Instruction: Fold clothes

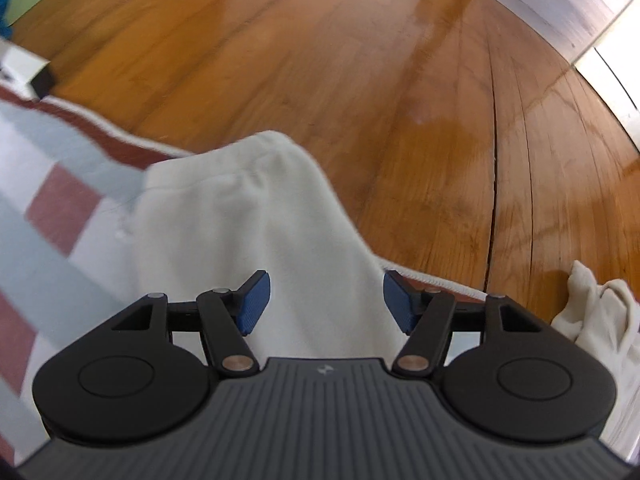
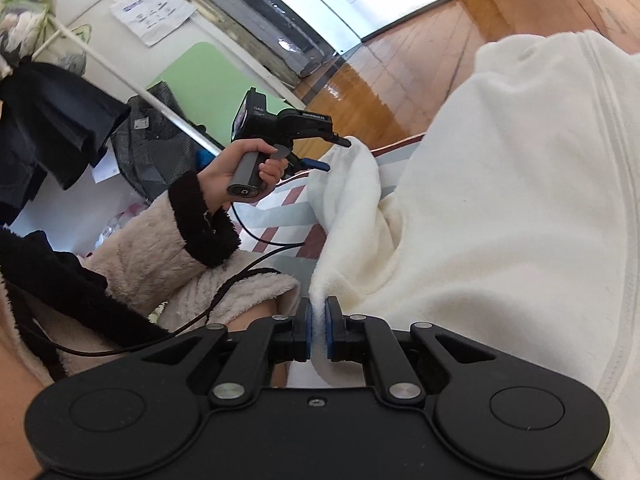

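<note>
A cream fleece garment point(image 1: 256, 216) lies partly on a checked mat, one rounded end reaching onto the wooden floor. My left gripper point(image 1: 326, 304) hangs open above it, blue pads point(image 1: 254, 304) wide apart with only cloth beneath them. In the right wrist view the same garment point(image 2: 500, 200) is lifted and draped. My right gripper point(image 2: 318, 328) is shut on its fleecy edge, which shows between the pads. A hand point(image 2: 240, 164) holds the left gripper point(image 2: 334, 154) at a raised fold of the garment, fingers apart.
The red, grey and white checked mat point(image 1: 60, 200) covers the wooden floor point(image 1: 400, 100). Another cream cloth point(image 1: 592, 308) lies at the right. A white and black box point(image 1: 28, 72) sits at the mat's far edge. Dark clothes point(image 2: 60, 128) hang on a rack at the left.
</note>
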`<act>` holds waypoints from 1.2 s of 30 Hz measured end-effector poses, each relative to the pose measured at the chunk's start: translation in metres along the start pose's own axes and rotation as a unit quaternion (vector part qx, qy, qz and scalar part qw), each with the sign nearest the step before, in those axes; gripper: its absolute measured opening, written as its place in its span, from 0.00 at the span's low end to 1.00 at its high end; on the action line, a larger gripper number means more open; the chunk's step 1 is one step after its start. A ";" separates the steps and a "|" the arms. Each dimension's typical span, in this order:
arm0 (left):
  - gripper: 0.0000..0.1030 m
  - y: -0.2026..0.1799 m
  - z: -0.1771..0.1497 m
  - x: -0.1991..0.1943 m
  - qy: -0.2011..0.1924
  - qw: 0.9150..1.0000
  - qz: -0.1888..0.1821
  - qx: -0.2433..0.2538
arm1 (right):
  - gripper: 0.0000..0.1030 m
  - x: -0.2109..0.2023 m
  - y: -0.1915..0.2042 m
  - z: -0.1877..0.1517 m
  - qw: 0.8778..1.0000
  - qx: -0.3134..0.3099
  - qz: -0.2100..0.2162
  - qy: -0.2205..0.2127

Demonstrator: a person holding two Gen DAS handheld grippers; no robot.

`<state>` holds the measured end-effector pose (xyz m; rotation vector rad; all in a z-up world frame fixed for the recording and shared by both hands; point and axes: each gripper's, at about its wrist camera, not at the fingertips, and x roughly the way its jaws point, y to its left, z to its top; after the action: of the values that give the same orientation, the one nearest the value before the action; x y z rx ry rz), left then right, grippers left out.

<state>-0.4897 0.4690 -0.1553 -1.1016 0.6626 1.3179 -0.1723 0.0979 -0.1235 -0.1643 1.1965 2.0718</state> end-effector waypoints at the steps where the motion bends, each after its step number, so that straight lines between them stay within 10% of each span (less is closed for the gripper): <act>1: 0.60 -0.002 0.000 0.007 0.006 1.000 0.006 0.002 | 0.09 0.000 -0.001 0.000 1.000 0.003 -0.003 0.000; 4: 0.56 -0.010 -0.003 0.020 0.008 0.999 0.026 0.021 | 0.09 -0.001 -0.004 -0.001 1.000 0.009 -0.010 -0.004; 6: 0.04 -0.014 -0.007 0.019 -0.004 0.997 0.047 0.056 | 0.09 0.000 -0.005 0.000 1.000 0.014 -0.014 -0.007; 16: 0.03 -0.002 0.012 -0.025 -0.090 0.990 -0.089 0.057 | 0.09 0.002 -0.014 0.019 0.998 0.005 -0.057 0.000; 23: 0.01 0.032 0.051 -0.156 -0.233 0.945 -0.219 0.065 | 0.09 -0.013 0.010 0.049 0.998 -0.046 -0.024 -0.039; 31: 0.01 0.149 -0.007 -0.042 -0.095 0.995 -0.003 -0.040 | 0.09 0.097 0.014 0.031 0.989 -0.097 -0.049 0.102; 36: 0.02 0.173 -0.030 -0.021 -0.085 0.995 -0.013 -0.052 | 0.10 0.126 0.024 0.032 0.981 -0.113 -0.062 0.144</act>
<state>-0.6541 0.4156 -0.1911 -1.0642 0.4574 1.4178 -0.2722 0.1822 -0.1442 -0.6496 1.0807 2.1177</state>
